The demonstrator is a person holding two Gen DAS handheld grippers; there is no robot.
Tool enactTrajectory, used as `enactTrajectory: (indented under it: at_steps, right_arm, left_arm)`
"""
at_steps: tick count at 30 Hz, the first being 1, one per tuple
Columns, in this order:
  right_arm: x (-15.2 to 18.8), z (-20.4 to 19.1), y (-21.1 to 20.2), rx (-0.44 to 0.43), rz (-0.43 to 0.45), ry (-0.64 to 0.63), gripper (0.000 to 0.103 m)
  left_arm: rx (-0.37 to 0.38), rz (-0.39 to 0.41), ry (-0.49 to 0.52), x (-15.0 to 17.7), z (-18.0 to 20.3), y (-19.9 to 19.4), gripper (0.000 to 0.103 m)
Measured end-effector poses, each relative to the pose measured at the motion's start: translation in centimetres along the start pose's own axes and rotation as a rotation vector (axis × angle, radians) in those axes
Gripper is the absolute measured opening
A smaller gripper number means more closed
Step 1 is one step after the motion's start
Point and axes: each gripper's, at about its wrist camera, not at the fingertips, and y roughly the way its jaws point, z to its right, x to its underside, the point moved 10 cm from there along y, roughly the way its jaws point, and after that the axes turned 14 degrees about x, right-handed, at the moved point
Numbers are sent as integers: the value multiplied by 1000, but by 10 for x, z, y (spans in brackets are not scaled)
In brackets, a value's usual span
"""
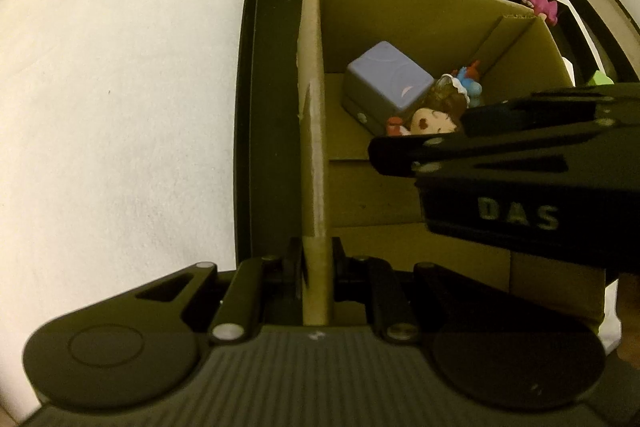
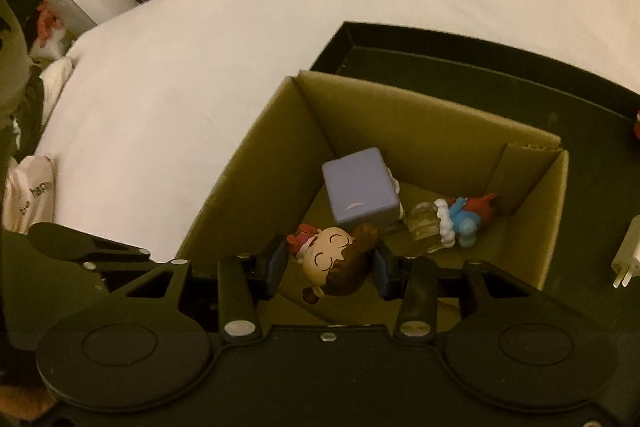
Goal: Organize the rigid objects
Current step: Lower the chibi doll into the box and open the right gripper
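Our left gripper [image 1: 316, 267] pinches the cardboard box [image 1: 312, 131] wall; our right gripper [image 2: 328, 267] clamps a brown-haired doll [image 2: 336, 263] above the box floor. Beyond the jaws: black tray [image 2: 440, 51], white cloth [image 2: 180, 79], cluttered room.

Brown cardboard box [image 2: 248, 163] floor lay free near its left wall; lilac plastic cube [image 2: 360, 193] and blue-red figurine [image 2: 464, 217] blocked the far side.

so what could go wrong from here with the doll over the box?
The right gripper holds the doll figure by its round head, which could slip or twist. Released here, it may land on the purple box or the blue figure. The left gripper pinches the cardboard wall, which could bend.
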Motion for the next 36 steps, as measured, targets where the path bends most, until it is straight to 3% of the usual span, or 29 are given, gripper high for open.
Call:
enactTrajectory:
  at_steps: [13, 20, 28, 36]
  right_arm:
    - [8, -3, 20, 23, -63, 57, 45]
    - [6, -2, 13, -4, -21, 81, 45]
    - [-1, 13, -24, -14, 66, 68, 46]
    - [-5, 21, -39, -5, 83, 43, 50]
  left_arm:
    - [12, 6, -10, 0, 0, 0, 12]
    - [15, 6, -10, 0, -1, 2, 12]
    - [15, 7, -9, 0, -1, 2, 12]
    - [8, 4, -5, 0, -1, 2, 12]
